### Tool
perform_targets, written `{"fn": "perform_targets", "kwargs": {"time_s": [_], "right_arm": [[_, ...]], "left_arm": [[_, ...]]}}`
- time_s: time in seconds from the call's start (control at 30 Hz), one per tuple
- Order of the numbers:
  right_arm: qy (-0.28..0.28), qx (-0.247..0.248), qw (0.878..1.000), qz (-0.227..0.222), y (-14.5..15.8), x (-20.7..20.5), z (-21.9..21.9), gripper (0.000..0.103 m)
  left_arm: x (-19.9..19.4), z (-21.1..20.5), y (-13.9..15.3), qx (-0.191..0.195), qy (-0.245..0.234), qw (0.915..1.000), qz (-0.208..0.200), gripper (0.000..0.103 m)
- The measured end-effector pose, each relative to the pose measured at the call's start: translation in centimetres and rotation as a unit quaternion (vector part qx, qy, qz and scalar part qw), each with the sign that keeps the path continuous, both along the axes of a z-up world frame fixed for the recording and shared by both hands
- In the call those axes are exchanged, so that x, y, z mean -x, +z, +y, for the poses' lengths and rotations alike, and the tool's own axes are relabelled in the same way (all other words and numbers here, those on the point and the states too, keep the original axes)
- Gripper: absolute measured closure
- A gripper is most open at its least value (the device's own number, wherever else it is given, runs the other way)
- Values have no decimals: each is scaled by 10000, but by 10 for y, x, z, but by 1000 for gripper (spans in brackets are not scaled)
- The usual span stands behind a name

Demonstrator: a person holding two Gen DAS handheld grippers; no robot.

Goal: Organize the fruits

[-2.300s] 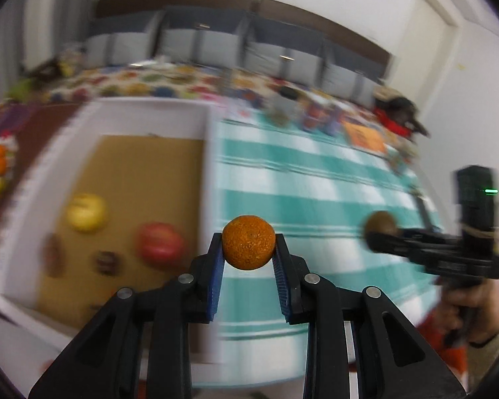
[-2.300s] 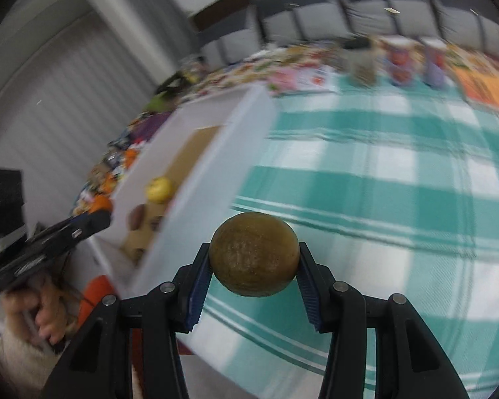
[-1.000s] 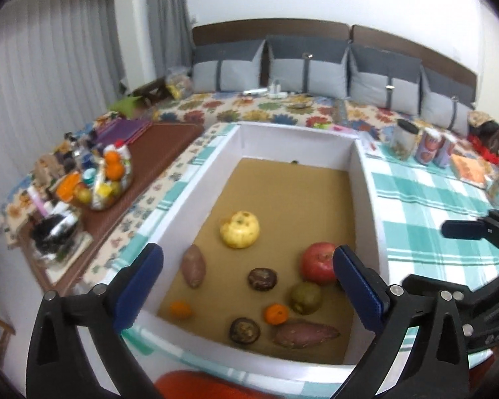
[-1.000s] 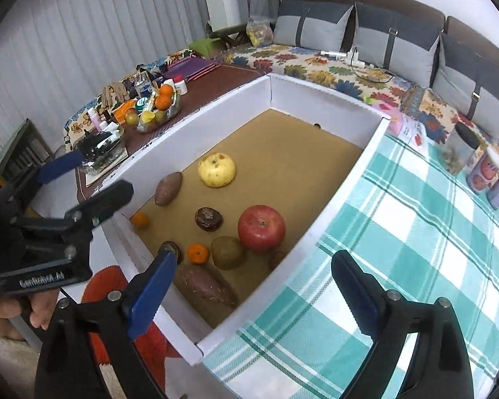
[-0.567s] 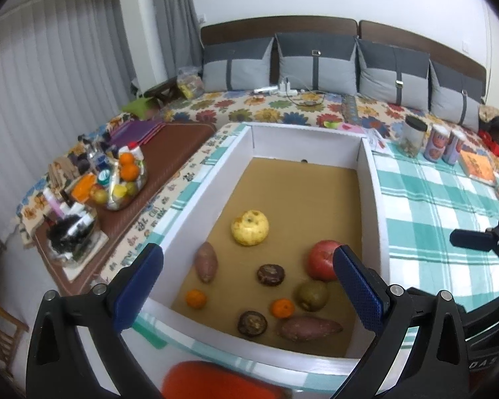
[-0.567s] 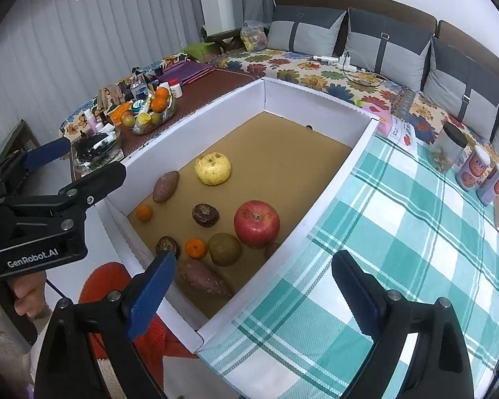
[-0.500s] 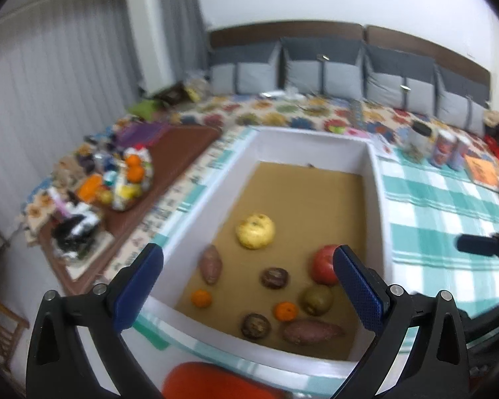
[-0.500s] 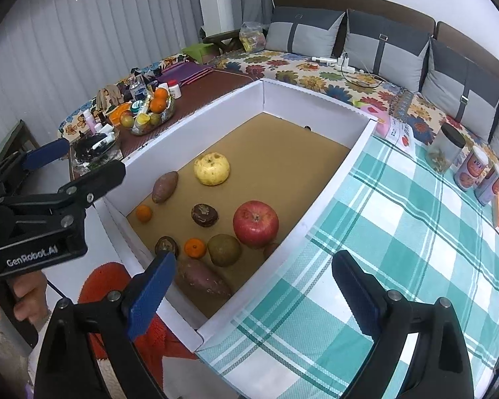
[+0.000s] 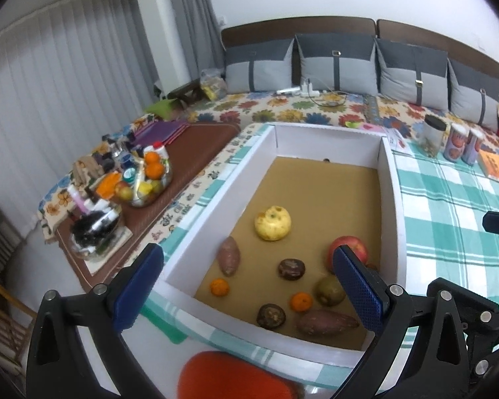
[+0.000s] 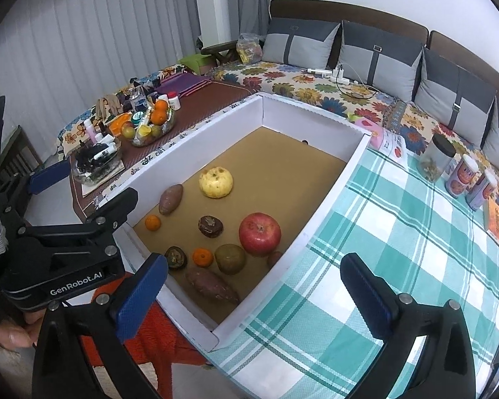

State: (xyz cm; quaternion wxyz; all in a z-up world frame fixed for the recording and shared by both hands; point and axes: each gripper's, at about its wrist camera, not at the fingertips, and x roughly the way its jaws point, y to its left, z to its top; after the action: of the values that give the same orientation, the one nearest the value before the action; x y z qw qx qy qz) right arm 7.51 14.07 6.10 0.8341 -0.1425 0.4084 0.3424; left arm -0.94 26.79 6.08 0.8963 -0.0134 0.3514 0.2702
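Both grippers hung over the near end of a white box (image 10: 311,113), each empty. Left gripper (image 9: 249,281) had its blue pads spread wide apart with nothing between them. Right gripper (image 10: 254,289) was also wide apart; its jaws had just been opening, and nothing sat between them.

Fruits lay on the box's brown floor, all toward its near end. A red apple (image 10: 259,233) sat by the box's right wall, with a greenish-brown fruit (image 10: 230,258) just in front of it. A yellow fruit (image 10: 215,182) lay nearer the box's middle. Two small oranges (image 10: 202,256), two sweet potatoes (image 10: 212,283) and two dark round fruits (image 10: 210,226) were scattered around them. Right of the box stretched a green checked cloth (image 10: 399,232).
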Motion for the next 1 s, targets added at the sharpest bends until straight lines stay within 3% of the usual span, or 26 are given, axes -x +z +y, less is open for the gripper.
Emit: {"fn": "perform_targets", "kwargs": {"time_s": [0.4, 0.7, 1.0], "right_arm": [[-55, 157, 9999, 38, -5, -3, 11, 0], [-77, 247, 9996, 76, -8, -6, 25, 0], [-80, 307, 9994, 153, -10, -6, 36, 0]], "left_arm": [[-5, 8, -10, -33, 24, 9999, 161, 1], [-7, 24, -18, 384, -72, 9990, 209, 1], [-10, 33, -23, 548, -32, 9980, 317, 1]]}}
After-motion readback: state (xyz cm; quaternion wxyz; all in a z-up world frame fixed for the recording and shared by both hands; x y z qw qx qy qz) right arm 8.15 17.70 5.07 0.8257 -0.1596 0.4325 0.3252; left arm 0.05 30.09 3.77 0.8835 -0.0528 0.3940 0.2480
